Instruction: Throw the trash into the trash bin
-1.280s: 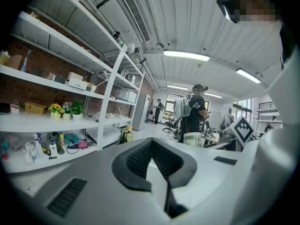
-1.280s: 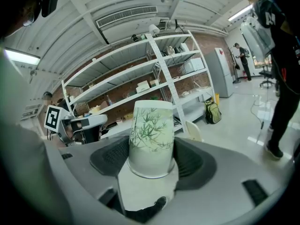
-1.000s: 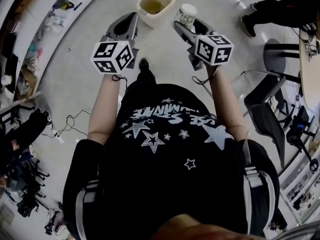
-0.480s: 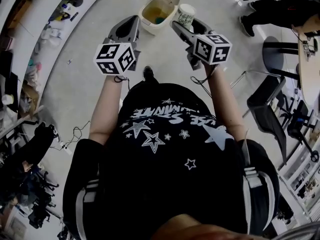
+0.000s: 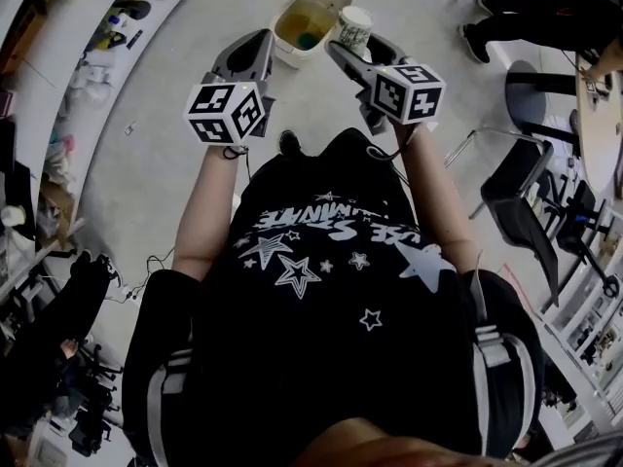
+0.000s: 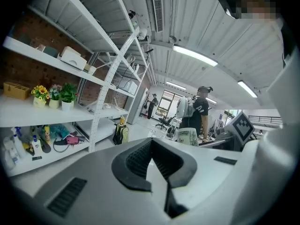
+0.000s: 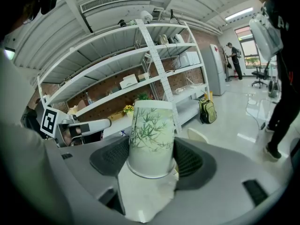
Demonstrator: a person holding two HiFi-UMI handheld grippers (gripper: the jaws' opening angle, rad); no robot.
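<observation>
Looking down in the head view: person standing on a pale floor, both grippers held out in front. Open trash bin [image 5: 288, 54] on the floor ahead, lid tipped back, something green lying inside. Right gripper [image 5: 348, 47] carries a paper cup [image 5: 355, 29]; the cup shows just to the right of the bin's opening, not over it. Left gripper [image 5: 251, 49] is level with it, on the bin's other side.

Left gripper view: jaws pressed together, black pads meeting at the tip [image 6: 150, 143], nothing between them. Beyond, the cup [image 6: 187, 136] and the right gripper's marker cube [image 6: 242, 126], with shelving [image 6: 70, 86] on the left.

Right gripper view: jaws clamped on the cup [image 7: 151, 130], one ribbed pad [image 7: 111, 156] on each side of its lower half [image 7: 151, 162]. Cup is white with a green bamboo print. Left gripper [image 7: 90, 124] is visible off to the left, in front of shelving [image 7: 154, 60].
</observation>
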